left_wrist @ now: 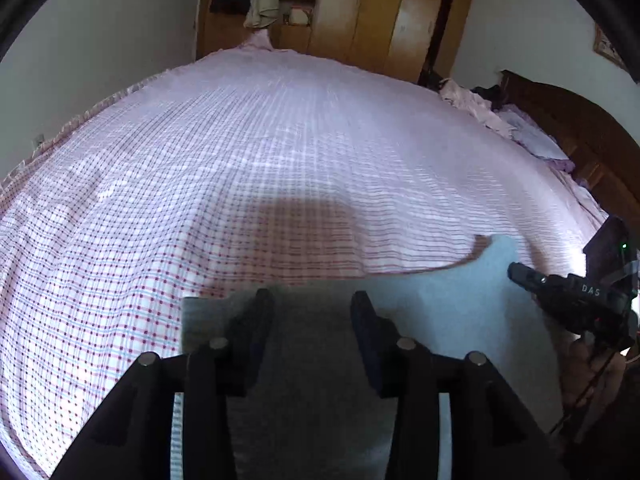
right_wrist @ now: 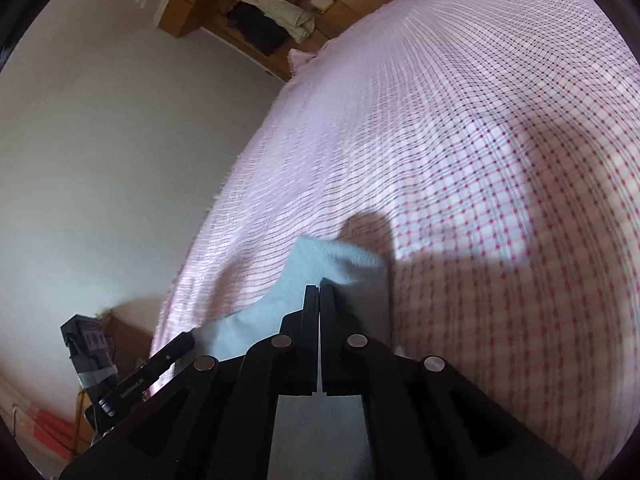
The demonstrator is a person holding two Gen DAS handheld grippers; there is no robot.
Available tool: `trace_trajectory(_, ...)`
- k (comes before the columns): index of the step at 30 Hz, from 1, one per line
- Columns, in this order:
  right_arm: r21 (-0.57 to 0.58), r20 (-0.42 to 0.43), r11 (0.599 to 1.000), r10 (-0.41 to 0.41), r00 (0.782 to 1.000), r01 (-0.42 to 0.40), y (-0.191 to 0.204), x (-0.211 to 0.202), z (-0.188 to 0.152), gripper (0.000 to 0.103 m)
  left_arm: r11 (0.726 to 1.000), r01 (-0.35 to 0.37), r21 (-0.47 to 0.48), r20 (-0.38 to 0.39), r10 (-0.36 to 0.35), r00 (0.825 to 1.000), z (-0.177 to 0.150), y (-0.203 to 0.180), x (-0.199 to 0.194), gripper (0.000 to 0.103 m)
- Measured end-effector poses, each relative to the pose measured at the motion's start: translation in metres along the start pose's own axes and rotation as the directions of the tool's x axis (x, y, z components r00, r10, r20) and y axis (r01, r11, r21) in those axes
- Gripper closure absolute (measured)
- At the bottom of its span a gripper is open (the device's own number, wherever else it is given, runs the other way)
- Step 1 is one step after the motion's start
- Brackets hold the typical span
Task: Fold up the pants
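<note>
step: folding grey pants [left_wrist: 460, 312] on checked bed [left_wrist: 280, 140] | left gripper [left_wrist: 312, 312] fingers apart over cloth | right gripper [right_wrist: 320, 292] fingers together, apparently pinching an edge | tip: align edges, lower flat

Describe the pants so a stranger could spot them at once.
Start at the big bed under its pink checked sheet. At its near edge, right below both grippers, lie the pants. They are plain pale grey-blue cloth, the only unpatterned fabric on that checked sheet.

1 pr grey pants [left_wrist: 460, 320], 2 grippers: left [left_wrist: 312, 300], right [right_wrist: 320, 289], 1 checked bedsheet [left_wrist: 280, 140], 1 wardrobe [left_wrist: 360, 8].
</note>
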State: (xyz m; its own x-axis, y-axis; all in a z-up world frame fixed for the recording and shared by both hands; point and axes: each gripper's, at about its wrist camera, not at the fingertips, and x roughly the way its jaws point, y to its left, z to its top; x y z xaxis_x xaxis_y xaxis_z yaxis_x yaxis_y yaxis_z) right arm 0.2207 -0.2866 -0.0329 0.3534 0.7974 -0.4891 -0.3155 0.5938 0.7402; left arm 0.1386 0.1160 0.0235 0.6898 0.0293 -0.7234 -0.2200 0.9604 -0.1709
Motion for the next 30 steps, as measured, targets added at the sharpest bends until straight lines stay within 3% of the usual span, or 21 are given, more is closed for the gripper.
trace_trajectory(3,0.031,0.015,0.999,-0.023,1.0,0.023,-0.012,0.005,-0.001,0.103,1.0,0.028,-0.014,-0.01,-0.028,1.0,-0.008,0.007,0.017,0.06)
trace_trajectory(6,0.007,0.051,1.0,-0.031,0.998,0.031,-0.009,-0.001,-0.005,0.103,1.0,0.01,0.015,-0.001,-0.01,1.0,-0.008,0.003,0.014,0.06)
trace_trajectory(12,0.08,0.095,0.997,-0.006,0.995,-0.002,-0.014,-0.025,-0.014,0.103,1.0,0.012,0.0,-0.011,-0.012,1.0,-0.004,0.001,0.007,0.06)
trace_trajectory(13,0.098,0.084,0.995,0.009,0.996,-0.017,-0.017,-0.032,-0.017,0.101,1.0,0.019,-0.009,-0.013,-0.019,1.0,-0.004,0.002,0.004,0.06)
trace_trajectory(14,0.114,0.071,0.992,0.036,0.997,-0.044,-0.019,-0.04,-0.022,0.089,1.0,0.023,-0.016,-0.016,-0.023,1.0,-0.007,0.005,-0.001,0.06)
trace_trajectory(16,0.121,0.051,0.989,0.08,0.995,-0.086,-0.021,-0.054,-0.031,0.077,0.999,0.034,-0.043,-0.026,-0.035,0.999,-0.01,0.007,-0.008,0.056)
trace_trajectory(17,0.121,0.028,0.989,0.087,0.996,-0.09,-0.021,-0.06,-0.036,0.075,0.997,0.046,-0.061,-0.028,-0.048,0.998,-0.012,0.01,-0.014,0.053)
trace_trajectory(19,0.114,-0.035,0.99,0.084,0.996,-0.08,-0.02,-0.063,-0.041,0.072,0.995,0.053,-0.085,-0.022,-0.055,0.998,-0.014,0.011,-0.021,0.047)
trace_trajectory(23,0.098,-0.12,0.993,0.08,0.99,-0.068,-0.016,-0.061,-0.054,0.072,0.994,0.052,-0.092,-0.029,-0.055,0.998,-0.023,0.011,-0.031,0.047)
trace_trajectory(30,0.141,-0.129,0.988,0.087,0.988,-0.069,-0.005,-0.01,-0.014,0.072,0.997,0.051,-0.056,-0.033,-0.053,0.998,-0.032,0.007,-0.036,0.047)
